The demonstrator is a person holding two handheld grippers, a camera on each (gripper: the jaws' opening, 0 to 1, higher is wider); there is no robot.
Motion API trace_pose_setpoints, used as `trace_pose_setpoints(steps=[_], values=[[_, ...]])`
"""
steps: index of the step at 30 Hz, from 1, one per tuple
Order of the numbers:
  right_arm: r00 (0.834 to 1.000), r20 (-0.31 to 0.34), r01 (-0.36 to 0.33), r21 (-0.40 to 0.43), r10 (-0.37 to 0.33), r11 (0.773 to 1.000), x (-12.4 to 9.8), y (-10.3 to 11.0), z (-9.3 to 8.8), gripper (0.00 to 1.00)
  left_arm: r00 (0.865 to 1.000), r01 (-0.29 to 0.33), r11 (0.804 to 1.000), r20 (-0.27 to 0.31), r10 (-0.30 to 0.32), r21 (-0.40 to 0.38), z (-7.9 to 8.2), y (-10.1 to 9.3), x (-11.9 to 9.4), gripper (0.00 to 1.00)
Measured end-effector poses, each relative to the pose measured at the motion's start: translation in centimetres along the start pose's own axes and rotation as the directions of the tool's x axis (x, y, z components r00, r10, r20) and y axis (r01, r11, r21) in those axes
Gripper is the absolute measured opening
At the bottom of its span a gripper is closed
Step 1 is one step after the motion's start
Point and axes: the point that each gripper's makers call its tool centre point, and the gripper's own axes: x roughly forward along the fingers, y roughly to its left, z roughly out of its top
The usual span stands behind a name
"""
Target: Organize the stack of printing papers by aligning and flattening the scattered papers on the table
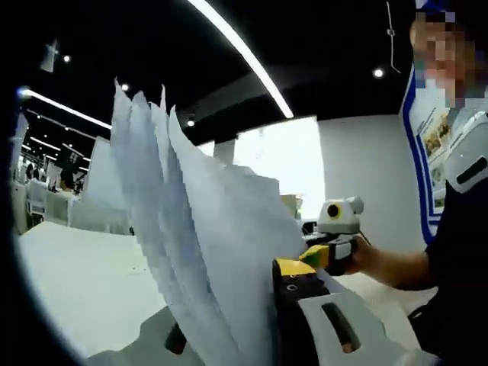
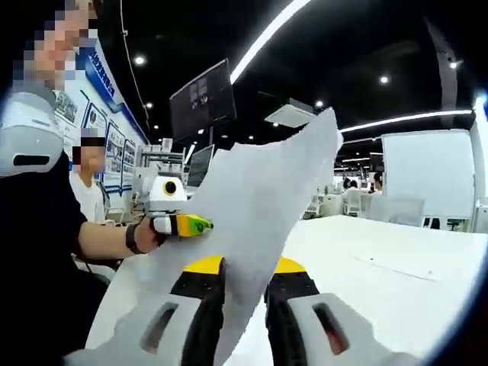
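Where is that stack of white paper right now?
The stack of white printing papers stands upright above the white table, clamped between both hand-held grippers' jaws.

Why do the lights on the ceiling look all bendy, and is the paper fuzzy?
Left gripper view: the fisheye lens curves the ceiling light strip; the fanned paper stack looks soft and bluish. Right gripper view: the light strip bends too; the sheet is fairly sharp, evenly lit.

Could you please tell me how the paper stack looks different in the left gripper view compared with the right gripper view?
In the left gripper view the paper stack shows fanned, with many separate sheet edges spread apart; in the right gripper view it reads as one broad sheet face. The left gripper and the right gripper both hold it upright above the white table.
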Motion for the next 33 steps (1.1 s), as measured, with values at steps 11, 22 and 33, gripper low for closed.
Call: trace_pose_setpoints(steps=[11, 22, 33], values=[[0.974, 0.150, 0.203, -0.253, -0.169, 0.946, 0.0, -1.4, 5.3, 0.00, 0.992, -0.116, 0.953, 0.085, 0.096, 0.280, 4.7, 0.3, 2.2, 0.09], [0.963, 0.026, 0.268, -0.093, -0.266, 0.959, -0.2, -4.0, 1.3, 0.15, 0.960, -0.269, 0.956, -0.053, 0.277, 0.117, 0.2, 5.2, 2.5, 0.32], [0.966, -0.058, 0.256, 0.076, -0.252, 0.964, 0.2, -5.5, -1.7, 0.25, 0.952, -0.297, 0.949, -0.043, 0.303, 0.107, 0.6, 5.9, 2.5, 0.31]])
